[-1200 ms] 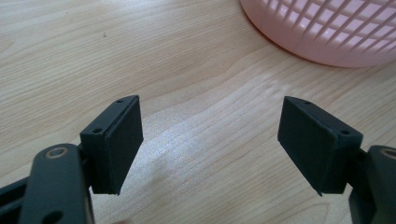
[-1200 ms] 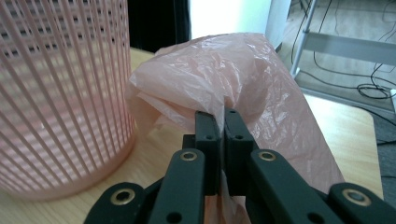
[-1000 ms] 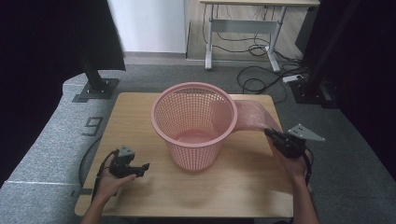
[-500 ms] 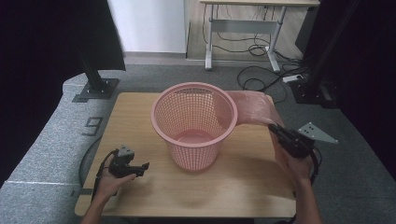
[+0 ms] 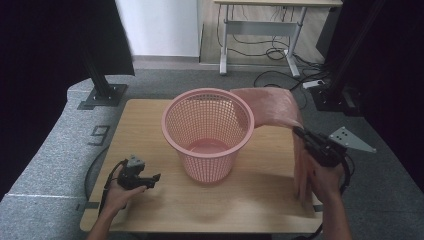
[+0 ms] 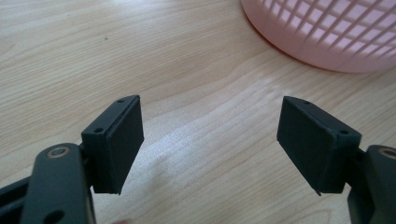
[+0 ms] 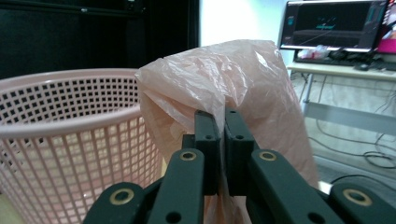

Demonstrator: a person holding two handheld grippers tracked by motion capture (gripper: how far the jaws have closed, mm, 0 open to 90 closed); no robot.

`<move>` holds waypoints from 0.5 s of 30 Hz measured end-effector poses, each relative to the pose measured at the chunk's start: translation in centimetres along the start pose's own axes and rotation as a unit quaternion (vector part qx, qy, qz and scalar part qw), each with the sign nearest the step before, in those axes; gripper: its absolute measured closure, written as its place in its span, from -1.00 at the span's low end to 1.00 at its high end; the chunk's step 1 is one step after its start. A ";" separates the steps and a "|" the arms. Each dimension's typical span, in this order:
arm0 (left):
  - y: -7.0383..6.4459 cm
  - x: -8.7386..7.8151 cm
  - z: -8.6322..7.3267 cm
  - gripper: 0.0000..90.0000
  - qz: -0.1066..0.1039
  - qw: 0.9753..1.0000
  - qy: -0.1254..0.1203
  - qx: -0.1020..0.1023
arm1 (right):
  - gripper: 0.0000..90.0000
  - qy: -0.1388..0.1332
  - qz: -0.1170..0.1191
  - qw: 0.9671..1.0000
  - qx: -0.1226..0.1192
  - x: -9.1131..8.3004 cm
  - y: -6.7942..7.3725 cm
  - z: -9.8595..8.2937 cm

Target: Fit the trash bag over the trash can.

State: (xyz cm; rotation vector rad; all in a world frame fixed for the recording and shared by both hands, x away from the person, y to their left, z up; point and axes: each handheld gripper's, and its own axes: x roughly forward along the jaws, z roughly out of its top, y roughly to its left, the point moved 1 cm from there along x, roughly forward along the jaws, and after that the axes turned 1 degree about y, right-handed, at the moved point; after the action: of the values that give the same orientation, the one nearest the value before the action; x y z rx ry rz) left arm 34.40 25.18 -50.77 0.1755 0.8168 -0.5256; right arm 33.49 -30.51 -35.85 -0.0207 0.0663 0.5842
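A pink mesh basket (image 5: pixel 208 131) stands upright in the middle of the wooden table (image 5: pixel 140 125). A thin pink plastic bag (image 5: pixel 272 106) hangs in the air to the basket's right, drooping to the table edge. My right gripper (image 5: pixel 298 132) is shut on the bag's edge; in the right gripper view the jaws pinch the bag (image 7: pixel 224 88) with the basket (image 7: pixel 70 140) to their left. My left gripper (image 5: pixel 152 178) rests low near the front left of the table, open and empty, and its view shows both pads (image 6: pixel 119 140) wide apart over bare wood, the basket's base (image 6: pixel 327 32) ahead.
A grey padded border (image 5: pixel 50 165) surrounds the table. Black stands (image 5: pixel 102 90) rise at the back left and back right. A desk with cables (image 5: pixel 265 30) stands behind, and a monitor (image 7: pixel 334 23) sits on a desk in the right gripper view.
My right gripper has lifted and drawn the pink bag up and back toward the front right, stretching it out beside the basket. The left gripper has stayed put.
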 end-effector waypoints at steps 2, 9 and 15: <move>0.0 0.0 0.0 -0.50 0.000 1.000 0.001 0.001 | 0.91 -0.008 -0.002 1.000 0.001 -0.5 -0.2 1.2; -0.2 -0.1 0.1 -0.49 -0.003 1.000 -0.002 0.007 | 0.91 -0.031 -0.017 0.999 -0.041 -2.3 0.5 6.3; 0.0 -0.1 0.2 -0.47 -0.006 1.000 -0.003 0.006 | 0.91 -0.042 -0.018 0.995 -0.086 -2.8 2.1 10.3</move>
State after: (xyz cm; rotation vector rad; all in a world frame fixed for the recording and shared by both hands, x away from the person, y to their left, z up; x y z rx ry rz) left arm 34.44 25.14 -50.52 0.1810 0.8093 -0.5425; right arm 30.62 -29.92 -25.41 -0.1634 -0.0661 0.5522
